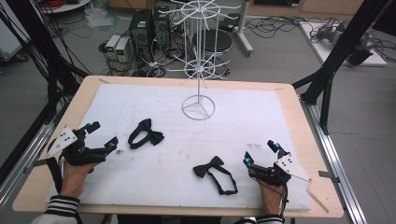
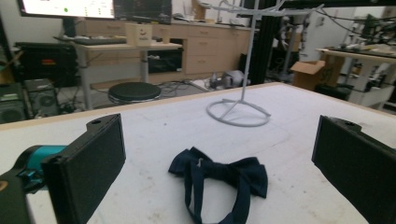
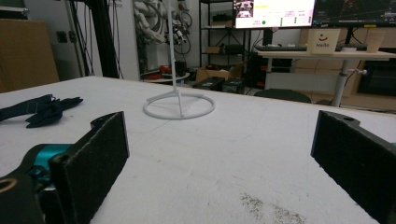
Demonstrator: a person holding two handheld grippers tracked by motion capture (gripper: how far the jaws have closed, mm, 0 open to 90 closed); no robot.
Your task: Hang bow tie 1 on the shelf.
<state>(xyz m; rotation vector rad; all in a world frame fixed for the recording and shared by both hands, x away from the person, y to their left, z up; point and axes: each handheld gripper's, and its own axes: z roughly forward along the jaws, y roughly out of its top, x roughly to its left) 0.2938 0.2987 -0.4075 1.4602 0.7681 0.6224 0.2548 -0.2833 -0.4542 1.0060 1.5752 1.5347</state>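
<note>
The near bow tie lies flat at lower centre of the high view, its knot toward the upper left and its strap looped down to the right, just left of the right gripper. A second bow tie lies left of centre, its strap curled into a ring, just right of the left gripper; in the left gripper view it sits low in the middle, dead ahead between the jaws. Each tie seems laid out on its own side so that either hand can reach one, and the white wire rack stands at upper centre of the tabletop, likely as the place to hang them.

Both grippers are spread wide and hold nothing. The left hand comes in at lower left, its gripper aimed to the upper right at the looped tie. The right hand rests low at lower right, pointing up toward the rack base. In the right gripper view, a dark tie lies at the far left; which of the two ties it is I cannot say for sure.
</note>
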